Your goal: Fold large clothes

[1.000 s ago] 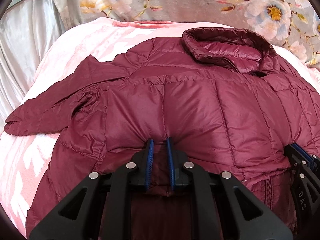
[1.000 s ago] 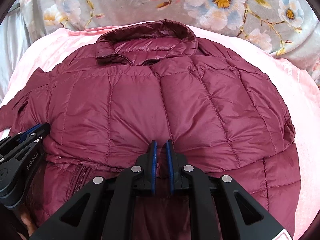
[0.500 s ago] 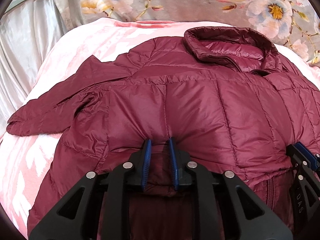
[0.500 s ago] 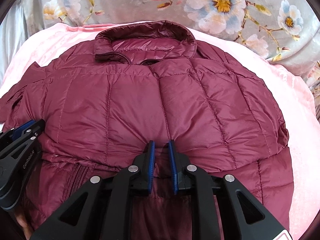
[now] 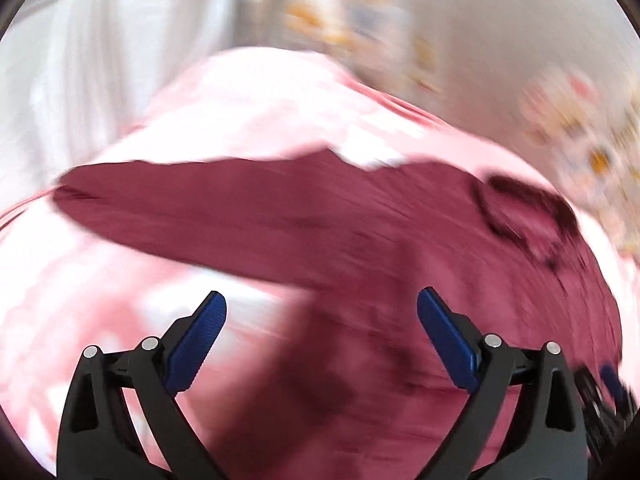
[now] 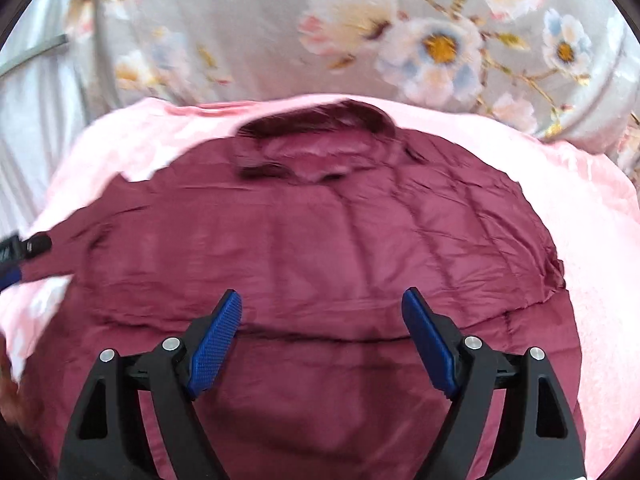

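Note:
A maroon quilted puffer jacket [image 6: 320, 248] lies on a pink blanket, its lower part folded up over the body, collar [image 6: 316, 132] at the far side. In the blurred left wrist view the jacket [image 5: 360, 248] fills the right half and its sleeve [image 5: 168, 208] stretches out to the left. My left gripper [image 5: 322, 308] is open and empty above the jacket's left side. My right gripper [image 6: 322, 304] is open and empty above the folded edge. The left gripper also shows at the left edge of the right wrist view [image 6: 16, 252].
The pink blanket [image 6: 580, 208] covers the bed around the jacket. A grey floral quilt [image 6: 400, 32] lies bunched behind it. White fabric [image 5: 80, 60] hangs at the far left.
Both grippers have opened and let go of the jacket's folded edge. The left gripper has swung fast to the left toward the sleeve; the right has drawn back a little.

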`<state>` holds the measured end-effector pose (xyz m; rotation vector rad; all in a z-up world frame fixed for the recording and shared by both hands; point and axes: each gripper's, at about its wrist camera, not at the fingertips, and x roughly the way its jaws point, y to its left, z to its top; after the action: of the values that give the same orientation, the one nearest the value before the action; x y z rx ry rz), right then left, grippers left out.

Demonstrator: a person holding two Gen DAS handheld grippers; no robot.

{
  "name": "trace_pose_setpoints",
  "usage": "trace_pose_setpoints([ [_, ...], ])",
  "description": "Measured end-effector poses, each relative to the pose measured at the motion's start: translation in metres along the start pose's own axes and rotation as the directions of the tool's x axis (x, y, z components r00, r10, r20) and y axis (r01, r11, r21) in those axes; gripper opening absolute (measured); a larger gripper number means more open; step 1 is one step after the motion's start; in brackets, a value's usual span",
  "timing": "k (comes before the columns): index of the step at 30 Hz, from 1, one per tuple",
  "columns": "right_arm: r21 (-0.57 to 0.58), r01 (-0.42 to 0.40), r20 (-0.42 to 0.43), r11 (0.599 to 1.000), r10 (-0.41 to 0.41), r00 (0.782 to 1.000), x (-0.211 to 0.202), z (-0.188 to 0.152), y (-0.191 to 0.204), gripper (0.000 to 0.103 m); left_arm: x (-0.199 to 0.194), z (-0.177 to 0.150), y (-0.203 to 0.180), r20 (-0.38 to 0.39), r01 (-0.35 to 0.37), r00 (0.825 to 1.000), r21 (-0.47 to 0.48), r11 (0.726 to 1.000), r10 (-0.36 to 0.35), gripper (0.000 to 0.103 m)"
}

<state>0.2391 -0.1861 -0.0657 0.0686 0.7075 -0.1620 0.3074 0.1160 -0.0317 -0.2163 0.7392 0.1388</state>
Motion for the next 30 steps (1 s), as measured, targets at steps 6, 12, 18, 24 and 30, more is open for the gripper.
trace_pose_setpoints([
  [6, -0.118, -0.032, 0.037, 0.992, 0.037, 0.999, -0.016, -0.021, 0.052, 0.085, 0.025, 0.038, 0.158, -0.059, -0.204, 0.979, -0.276, 0.939, 0.195, 0.094],
  [12, -0.191, 0.013, 0.064, 0.982, -0.001, 0.998, -0.018, -0.033, 0.072, 0.085, 0.055, 0.043, 0.256, -0.123, -0.272, 0.962, -0.440, 0.856, 0.242, 0.091],
  [18, -0.116, 0.022, 0.028, 0.993, -0.019, 0.999, -0.009, -0.034, 0.057, 0.085, 0.087, 0.047, 0.259, -0.151, -0.252, 0.967, -0.436, 0.864, 0.206, 0.057],
  [24, -0.082, 0.025, 0.057, 0.996, -0.021, 0.998, -0.020, -0.037, 0.051, 0.085, 0.058, 0.074, 0.200, -0.043, -0.137, 0.991, -0.316, 0.939, 0.130, 0.001],
  [30, -0.079, -0.003, 0.082, 0.997, 0.009, 0.997, -0.047, -0.050, 0.042, 0.085, -0.029, 0.103, 0.046, 0.172, 0.065, 0.983, -0.034, 0.997, -0.058, 0.001],
])
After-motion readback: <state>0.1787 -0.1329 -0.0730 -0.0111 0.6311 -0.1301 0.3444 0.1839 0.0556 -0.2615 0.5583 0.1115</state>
